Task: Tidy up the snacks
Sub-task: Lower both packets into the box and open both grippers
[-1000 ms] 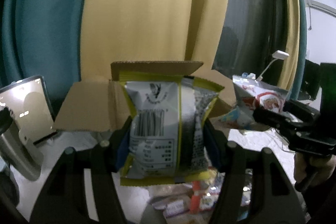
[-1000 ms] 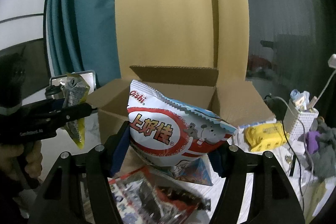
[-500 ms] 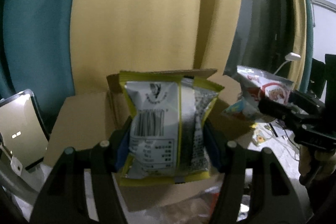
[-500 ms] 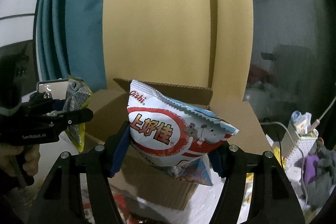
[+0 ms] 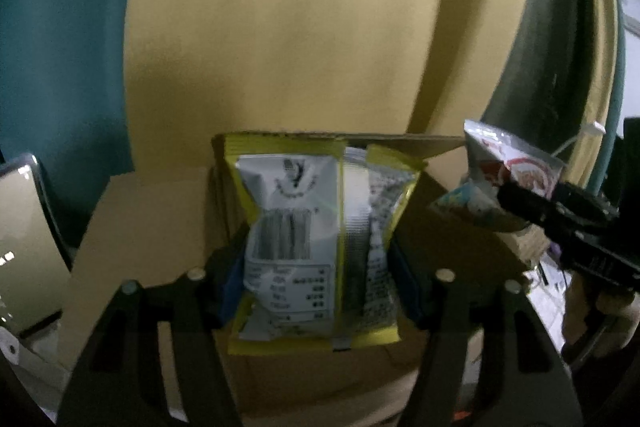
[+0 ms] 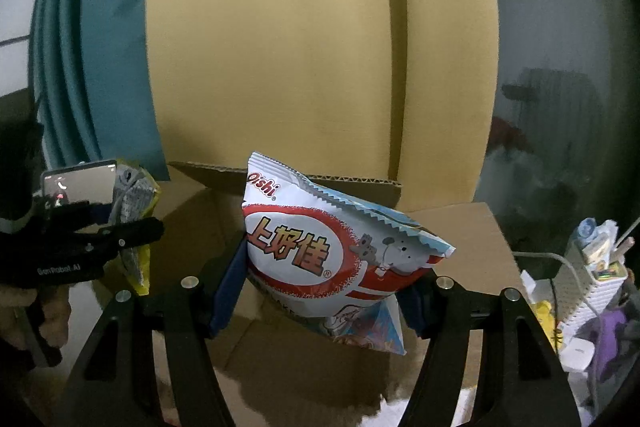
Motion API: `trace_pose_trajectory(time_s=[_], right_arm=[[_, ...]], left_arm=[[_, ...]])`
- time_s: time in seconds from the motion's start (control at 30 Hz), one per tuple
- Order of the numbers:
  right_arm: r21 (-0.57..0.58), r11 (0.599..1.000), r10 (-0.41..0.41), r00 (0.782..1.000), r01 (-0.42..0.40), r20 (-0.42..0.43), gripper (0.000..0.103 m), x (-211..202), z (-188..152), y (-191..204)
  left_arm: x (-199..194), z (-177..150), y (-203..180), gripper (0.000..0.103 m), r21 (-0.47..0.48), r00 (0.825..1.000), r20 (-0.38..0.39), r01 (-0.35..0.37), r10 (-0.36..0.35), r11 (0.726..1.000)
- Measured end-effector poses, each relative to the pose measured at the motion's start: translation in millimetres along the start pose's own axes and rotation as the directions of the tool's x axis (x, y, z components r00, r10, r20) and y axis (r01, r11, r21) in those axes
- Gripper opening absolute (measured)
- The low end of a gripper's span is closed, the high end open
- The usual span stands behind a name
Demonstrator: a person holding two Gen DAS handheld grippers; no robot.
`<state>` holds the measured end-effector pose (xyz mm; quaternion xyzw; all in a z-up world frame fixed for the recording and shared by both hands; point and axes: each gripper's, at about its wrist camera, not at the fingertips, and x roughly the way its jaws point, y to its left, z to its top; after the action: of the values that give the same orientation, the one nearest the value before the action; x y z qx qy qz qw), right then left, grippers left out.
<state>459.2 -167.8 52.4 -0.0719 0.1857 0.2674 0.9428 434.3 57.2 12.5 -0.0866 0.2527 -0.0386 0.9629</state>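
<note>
A yellow and silver snack bag (image 5: 316,247) stands upright between the blue pads of my left gripper (image 5: 320,267). Its jaws are opening, though the pads still touch the bag's sides. The bag hangs over the open cardboard box (image 5: 152,227). My right gripper (image 6: 324,287) is shut on a red and white Oishi bag (image 6: 320,251), tilted, with a blue-printed corner hanging below it, above the same box (image 6: 460,239). Each view shows the other gripper: the right gripper (image 5: 560,219) at the right, the left gripper (image 6: 100,239) at the left.
Yellow and teal curtains (image 6: 280,47) hang close behind the box. A mirror-like panel (image 5: 20,247) stands left of it. To the right are a white holder (image 6: 596,279) full of small items, a white cable and purple cloth. A dark window fills the far right.
Both grippers have moved forward with their bags to the box, which now looms larger. The loose snacks on the table have dropped out of view.
</note>
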Motion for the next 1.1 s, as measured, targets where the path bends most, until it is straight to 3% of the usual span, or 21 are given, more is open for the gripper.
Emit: trace_pose_trajectory(time_s=[0.17,0.23,0.4,0.63,1.1], right_arm=[[0.018,1.0,0.006,0.999,-0.006,-0.035,0.07,21.3,0.6,0.8],[0.022,1.0,0.006,0.999,-0.004,-0.05,0.076,29.2,0.4,2.6],[0.019,1.0,-0.007,0.998,0.009,-0.064,0.086,33.8,-0.4,4.6],[-0.001,1.0,-0.023,0.997,0.023,-0.071,0.087,24.2,1.5,13.2],[-0.017,0.999,-0.046,0.998,0.045,-0.044,0.087,-40.3,-2.9,23.1]], left_arm=[[9.9,5.9,9.2,0.09,-0.044,1.0,0.0,0.003,-0.003,0.999],[11.6,7.5,11.8,0.092,-0.05,1.0,0.002,-0.001,0.001,0.999],[5.7,8.5,16.8,0.093,-0.063,1.0,0.01,-0.009,0.009,0.998],[-22.1,7.7,10.5,0.093,-0.047,0.999,0.034,-0.007,0.009,0.999],[-76.6,4.0,-12.3,0.093,0.007,0.997,0.074,-0.008,0.007,1.0]])
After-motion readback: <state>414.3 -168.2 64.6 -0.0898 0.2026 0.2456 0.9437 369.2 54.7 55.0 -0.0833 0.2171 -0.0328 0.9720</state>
